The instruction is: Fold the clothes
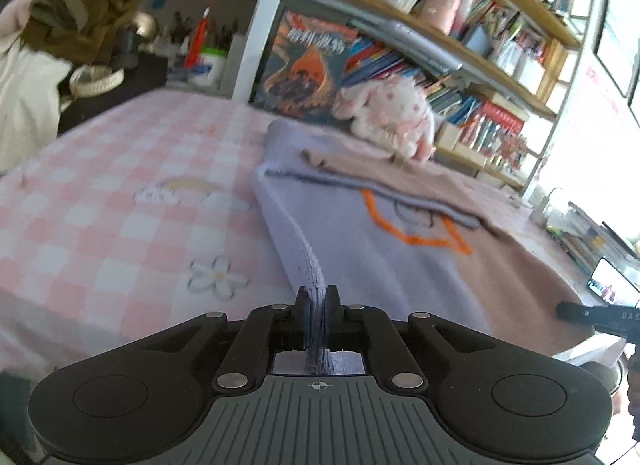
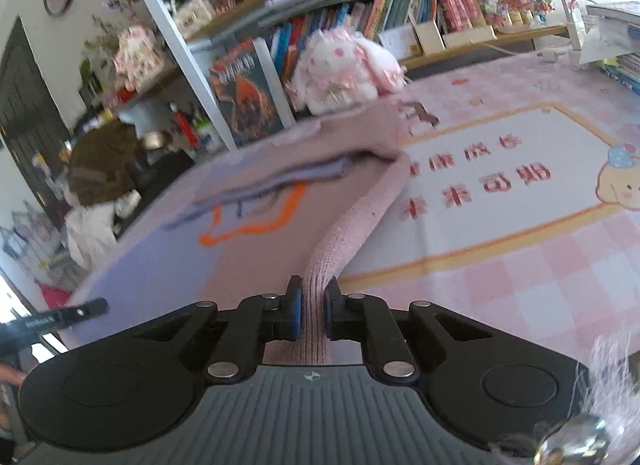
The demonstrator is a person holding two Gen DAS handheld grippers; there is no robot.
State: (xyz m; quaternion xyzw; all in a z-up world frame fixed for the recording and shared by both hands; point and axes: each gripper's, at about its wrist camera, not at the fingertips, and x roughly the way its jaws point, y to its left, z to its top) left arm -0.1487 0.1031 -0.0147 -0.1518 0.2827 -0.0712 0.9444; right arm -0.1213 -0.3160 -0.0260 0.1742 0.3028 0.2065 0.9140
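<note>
A knit sweater, lilac on one half and pink on the other with an orange stitched outline, lies spread on the checked tablecloth [image 1: 100,201]. My left gripper [image 1: 317,301] is shut on the sweater's lilac edge [image 1: 304,253], lifted off the table. My right gripper [image 2: 313,301] is shut on the sweater's pink edge [image 2: 352,221], also lifted. The sleeves lie folded across the sweater's upper part [image 2: 288,177]. The sweater's middle [image 1: 400,265] sags between both grippers. The other gripper's tip shows at the right edge of the left wrist view [image 1: 600,315].
A pink-spotted plush toy [image 1: 392,113] sits at the table's back by the bookshelf [image 1: 460,45]. A large book [image 2: 244,93] leans there. A brown garment [image 1: 84,5] hangs at far left. A phone [image 1: 612,281] and books lie at right.
</note>
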